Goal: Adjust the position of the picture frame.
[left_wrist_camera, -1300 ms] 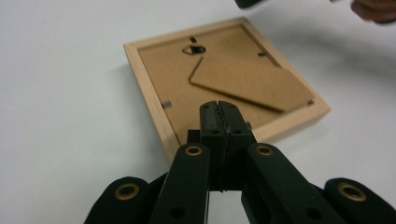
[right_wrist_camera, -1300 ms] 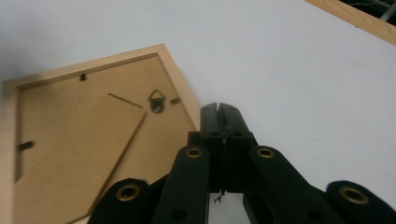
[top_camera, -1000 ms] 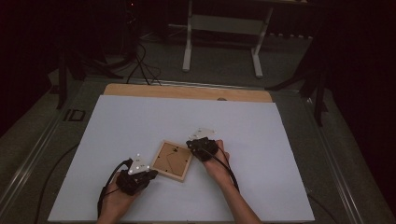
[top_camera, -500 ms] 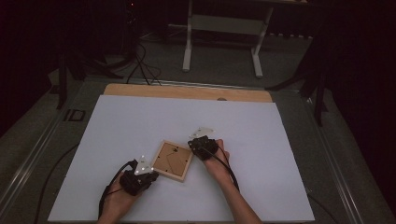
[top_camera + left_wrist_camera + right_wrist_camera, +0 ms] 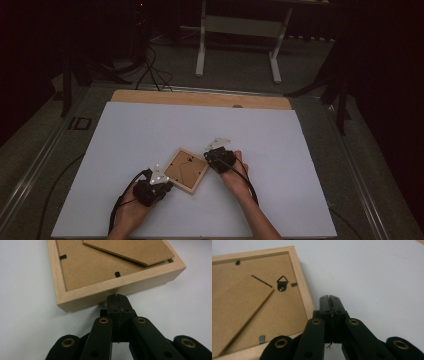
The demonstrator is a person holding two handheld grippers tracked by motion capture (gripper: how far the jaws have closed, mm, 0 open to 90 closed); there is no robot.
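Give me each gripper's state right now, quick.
Left gripper: shut, holding nothing, tips at the edge of the wooden picture frame.
Right gripper: shut, holding nothing, beside the frame on the white table.

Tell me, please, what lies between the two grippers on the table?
The wooden picture frame, lying face down, sits between the left gripper and the right gripper, as the high view shows.
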